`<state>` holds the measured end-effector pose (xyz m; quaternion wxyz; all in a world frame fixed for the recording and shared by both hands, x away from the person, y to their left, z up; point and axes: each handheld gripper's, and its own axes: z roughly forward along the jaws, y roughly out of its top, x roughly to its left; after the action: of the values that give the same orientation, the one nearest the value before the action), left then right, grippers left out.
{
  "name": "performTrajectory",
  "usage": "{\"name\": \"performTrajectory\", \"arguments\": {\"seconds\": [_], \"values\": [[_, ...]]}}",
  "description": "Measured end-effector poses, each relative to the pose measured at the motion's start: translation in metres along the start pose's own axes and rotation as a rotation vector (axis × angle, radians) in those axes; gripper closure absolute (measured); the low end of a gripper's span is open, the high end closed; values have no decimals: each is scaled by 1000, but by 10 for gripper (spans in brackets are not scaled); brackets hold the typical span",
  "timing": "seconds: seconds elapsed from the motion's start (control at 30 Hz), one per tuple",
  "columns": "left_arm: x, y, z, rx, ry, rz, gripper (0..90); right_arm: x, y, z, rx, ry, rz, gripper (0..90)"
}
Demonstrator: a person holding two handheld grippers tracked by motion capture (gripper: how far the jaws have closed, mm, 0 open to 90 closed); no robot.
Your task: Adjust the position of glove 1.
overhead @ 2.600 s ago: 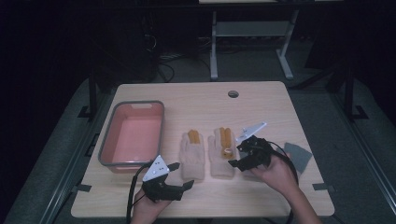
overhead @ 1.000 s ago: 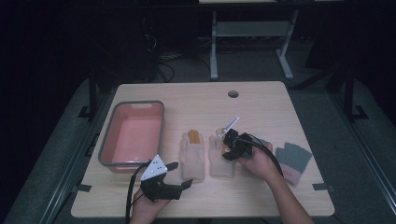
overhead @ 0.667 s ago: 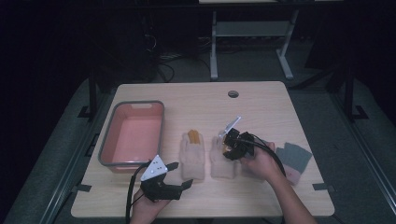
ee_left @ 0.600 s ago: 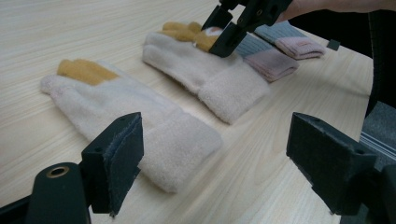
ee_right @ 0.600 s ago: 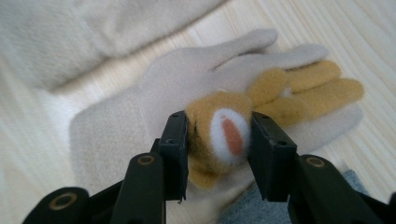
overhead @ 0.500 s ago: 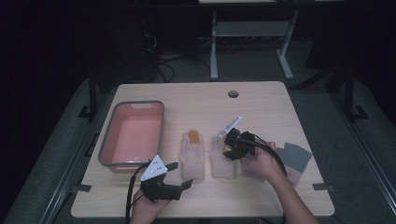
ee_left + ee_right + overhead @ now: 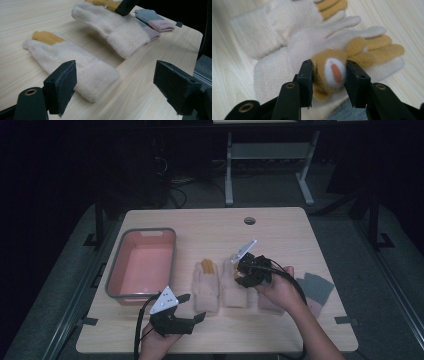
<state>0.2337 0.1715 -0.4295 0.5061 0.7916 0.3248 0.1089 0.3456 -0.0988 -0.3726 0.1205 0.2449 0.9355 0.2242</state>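
Two cream gloves with yellow-orange fingers lie side by side mid-table. The left glove (image 7: 206, 287) (image 7: 72, 62) lies flat, its cuff just ahead of my open left gripper (image 7: 195, 307) (image 7: 117, 87), which rests near the front edge. My right gripper (image 7: 240, 276) (image 7: 329, 75) is over the right glove (image 7: 235, 292) (image 7: 294, 50) (image 7: 117, 27). It is shut on a tan bunched part of that glove (image 7: 329, 73) bearing a white and orange patch. Its fingers (image 7: 372, 47) point away from the gripper.
A grey-rimmed pink bin (image 7: 142, 265) stands at the table's left. A grey and pink glove pair (image 7: 315, 290) (image 7: 155, 20) lies right of the cream gloves, partly under the right hand. The table (image 7: 280, 235) has a cable hole (image 7: 249, 220) at the back.
The right gripper moved left from the grey gloves onto the right cream glove and has since held there, closed on the tan part. The left gripper stayed put.
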Motion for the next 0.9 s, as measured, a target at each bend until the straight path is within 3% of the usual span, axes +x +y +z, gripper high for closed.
{"name": "performTrajectory", "arguments": {"seconds": [0.53,0.9], "values": [[3,0,-3,-14,8,-17,188,12,35,7,-31,36,-56,603],[4,0,-5,-5,9,-15,187,24,63,26,-39,90,-98,602]]}}
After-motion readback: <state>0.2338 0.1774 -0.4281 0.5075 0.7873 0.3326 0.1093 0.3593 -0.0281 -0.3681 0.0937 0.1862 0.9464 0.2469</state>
